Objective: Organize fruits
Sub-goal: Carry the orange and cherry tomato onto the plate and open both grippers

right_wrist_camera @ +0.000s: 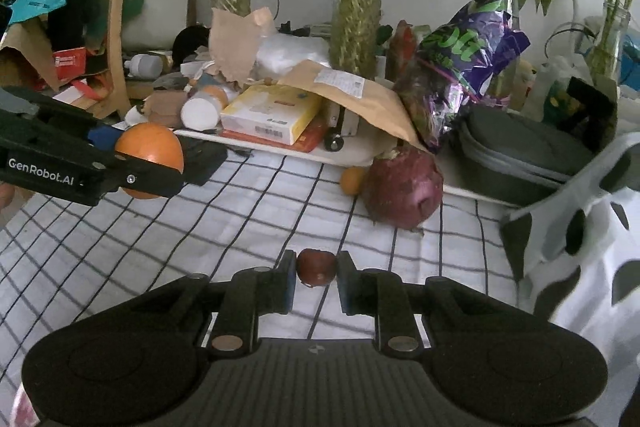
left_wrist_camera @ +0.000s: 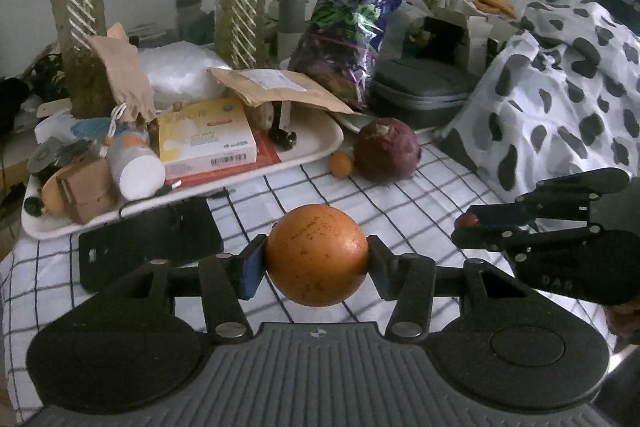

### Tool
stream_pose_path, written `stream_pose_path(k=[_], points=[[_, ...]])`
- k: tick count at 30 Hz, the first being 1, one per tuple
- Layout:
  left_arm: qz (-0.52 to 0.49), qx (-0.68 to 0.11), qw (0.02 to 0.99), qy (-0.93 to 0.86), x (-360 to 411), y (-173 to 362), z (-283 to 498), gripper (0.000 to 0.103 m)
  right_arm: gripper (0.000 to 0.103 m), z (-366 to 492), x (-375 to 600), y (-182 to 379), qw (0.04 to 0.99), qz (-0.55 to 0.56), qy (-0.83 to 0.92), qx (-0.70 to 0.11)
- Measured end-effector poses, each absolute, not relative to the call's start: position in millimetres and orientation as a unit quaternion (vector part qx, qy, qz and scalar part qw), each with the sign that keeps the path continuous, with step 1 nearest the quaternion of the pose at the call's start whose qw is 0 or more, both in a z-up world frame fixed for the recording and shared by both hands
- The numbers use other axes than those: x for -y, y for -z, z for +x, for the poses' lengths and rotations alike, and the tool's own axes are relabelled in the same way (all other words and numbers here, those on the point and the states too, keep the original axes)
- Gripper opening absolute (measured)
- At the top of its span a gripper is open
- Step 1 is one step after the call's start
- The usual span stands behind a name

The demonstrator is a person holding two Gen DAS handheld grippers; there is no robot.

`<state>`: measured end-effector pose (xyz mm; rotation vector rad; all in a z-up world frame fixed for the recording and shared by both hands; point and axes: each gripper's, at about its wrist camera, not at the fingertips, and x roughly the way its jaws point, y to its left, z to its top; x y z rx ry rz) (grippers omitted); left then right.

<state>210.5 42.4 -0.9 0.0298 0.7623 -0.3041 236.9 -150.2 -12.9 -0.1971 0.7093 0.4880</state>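
Observation:
My left gripper [left_wrist_camera: 317, 261] is shut on a large orange [left_wrist_camera: 317, 255] and holds it above the checked tablecloth; it also shows at the left of the right wrist view [right_wrist_camera: 149, 159]. My right gripper [right_wrist_camera: 317, 275] is shut on a small dark red fruit [right_wrist_camera: 316, 267], also seen at the right of the left wrist view [left_wrist_camera: 466, 221]. A big dark purple-red fruit [left_wrist_camera: 387, 149] [right_wrist_camera: 402, 187] lies on the cloth ahead, with a small orange fruit [left_wrist_camera: 341, 165] [right_wrist_camera: 352, 180] touching its left side.
A white tray [left_wrist_camera: 316, 143] piled with boxes, a bottle and paper bags stands behind. A black flat object [left_wrist_camera: 148, 247] lies on the cloth at left. A spotted cloth [left_wrist_camera: 560, 87] heaps at right. A grey case [right_wrist_camera: 520, 151], a purple bag and plant vases stand at the back.

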Motion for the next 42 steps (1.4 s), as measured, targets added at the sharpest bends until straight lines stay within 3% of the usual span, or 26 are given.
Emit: stream_pose_path(k=[37,40,41,42], points=[[0.023,-0.457,0.871,0.180,-8,35,58,0.051,0.022,83,171,-5,0.899,-0.073,-0.242,-0.357],[0.035,-0.449,0.875,0.178,-5,33,53,0.060,0.022,78,170,-5,0.899,-0.072,-0.242,-0.358],[0.037,-0.444,0.879,0.172,-5,31,50,0.073,0.022,77,171,-5,0.899,-0.070,-0.242,-0.359],[0.041,-0.436,0.884,0.165,-4,29,47,0.078,0.022,76,171,-5,0.899,-0.069,-0.241,-0.359]])
